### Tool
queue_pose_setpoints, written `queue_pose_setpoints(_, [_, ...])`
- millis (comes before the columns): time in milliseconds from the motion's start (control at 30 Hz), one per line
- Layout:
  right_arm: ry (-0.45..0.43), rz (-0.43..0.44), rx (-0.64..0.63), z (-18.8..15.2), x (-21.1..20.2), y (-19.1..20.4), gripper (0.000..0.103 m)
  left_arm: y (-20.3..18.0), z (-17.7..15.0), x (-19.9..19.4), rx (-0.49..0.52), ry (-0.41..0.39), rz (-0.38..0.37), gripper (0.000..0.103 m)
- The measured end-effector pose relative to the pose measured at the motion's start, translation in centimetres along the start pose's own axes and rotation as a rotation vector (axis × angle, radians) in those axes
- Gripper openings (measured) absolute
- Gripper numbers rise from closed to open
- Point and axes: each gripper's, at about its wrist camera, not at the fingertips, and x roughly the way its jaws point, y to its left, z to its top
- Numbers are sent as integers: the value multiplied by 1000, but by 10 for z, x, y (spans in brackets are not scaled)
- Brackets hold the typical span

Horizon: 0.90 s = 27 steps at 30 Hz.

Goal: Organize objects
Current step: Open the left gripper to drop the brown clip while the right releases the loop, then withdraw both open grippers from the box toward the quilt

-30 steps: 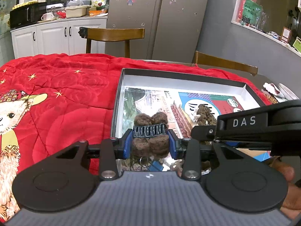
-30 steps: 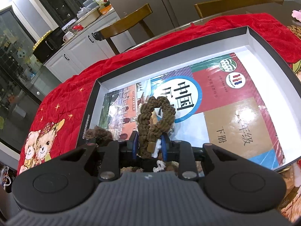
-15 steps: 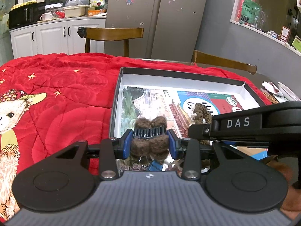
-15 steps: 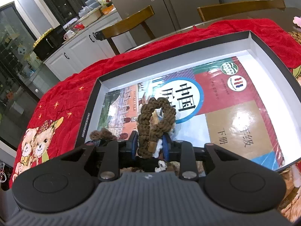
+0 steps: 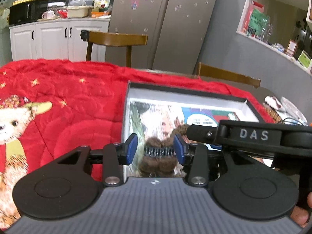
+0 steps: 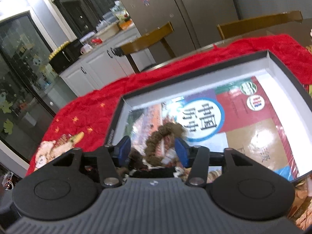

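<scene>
Blue rubber pads line the left gripper (image 5: 155, 149), whose jaws now stand apart with a gap beside the fuzzy brown hair claw (image 5: 159, 157) with black comb teeth lying between them. The right gripper (image 6: 153, 149) has just been opening; its jaws stand wide, clear of the knotted brown braided cord loop (image 6: 159, 142) between them. Both lie on a glossy textbook (image 6: 243, 120) inside a shallow black-rimmed, white-walled box (image 6: 195, 76) upon a red quilted blanket (image 5: 78, 101).

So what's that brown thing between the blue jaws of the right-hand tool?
A brown braided loop, over the book in the box. The jaws of the right gripper have just been opening around it. The right wrist view shows this.
</scene>
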Motion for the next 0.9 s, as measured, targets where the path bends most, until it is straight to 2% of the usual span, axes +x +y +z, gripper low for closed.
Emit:
queue_pose_setpoints(267, [-143, 18, -77, 11, -55, 34, 76, 5, 24, -39, -9, -109, -45, 47])
queue_pose_setpoints(467, [-239, 42, -113, 5, -102, 51, 79, -7, 30, -77, 55, -231, -57, 47])
queue_pose_setpoints(567, [-287, 41, -103, 3, -127, 50, 80, -15, 29, -92, 77, -267, -68, 52])
queue_pose_setpoints(767, [-366, -10, -104, 2, -168, 36, 82, -35, 19, -110, 86, -269, -101, 53])
queue_pose_setpoints(900, [-395, -51, -96, -2, -187, 16, 83, -55, 5, -116, 135, -258, -117, 55])
